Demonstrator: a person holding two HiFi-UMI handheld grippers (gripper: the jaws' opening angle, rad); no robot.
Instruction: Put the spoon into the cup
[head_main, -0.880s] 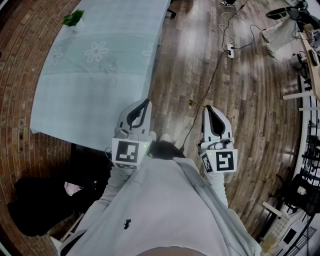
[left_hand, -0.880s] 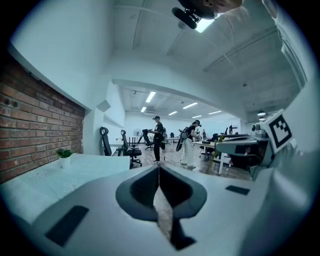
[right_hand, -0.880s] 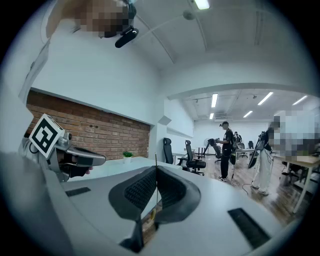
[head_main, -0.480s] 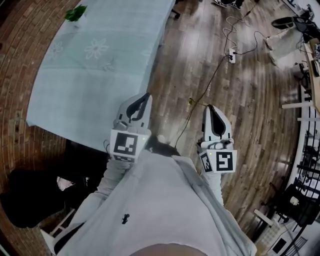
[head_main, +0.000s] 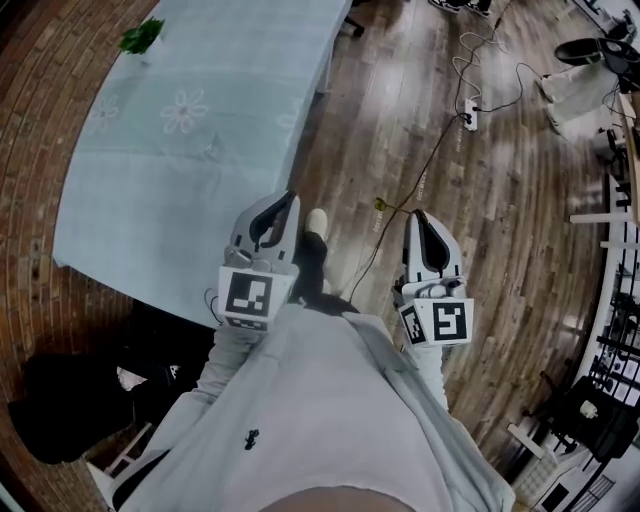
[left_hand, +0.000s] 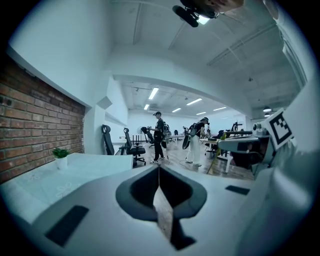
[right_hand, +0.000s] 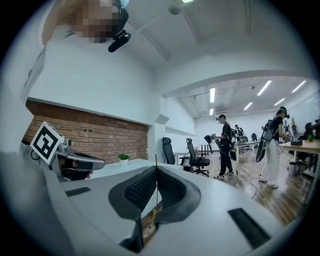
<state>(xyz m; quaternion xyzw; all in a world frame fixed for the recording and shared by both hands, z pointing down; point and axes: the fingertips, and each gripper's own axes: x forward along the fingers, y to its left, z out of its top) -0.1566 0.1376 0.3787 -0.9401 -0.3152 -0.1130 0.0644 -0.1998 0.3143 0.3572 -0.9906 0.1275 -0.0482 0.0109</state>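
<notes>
Tongs, head view: left tongs (head_main: 291, 199) sit closed and empty by the near edge of the pale-green flowered-cloth tabletop (head_main: 190, 150). The right tongs (head_main: 418, 214) are beside them over the wooden plank floor (head_main: 480, 200).

Left gripper view: jaws meet, tabletop ahead-left.

Right gripper view: jaws pressed together, holding nothing.

No view shows spoon or cup.
</notes>
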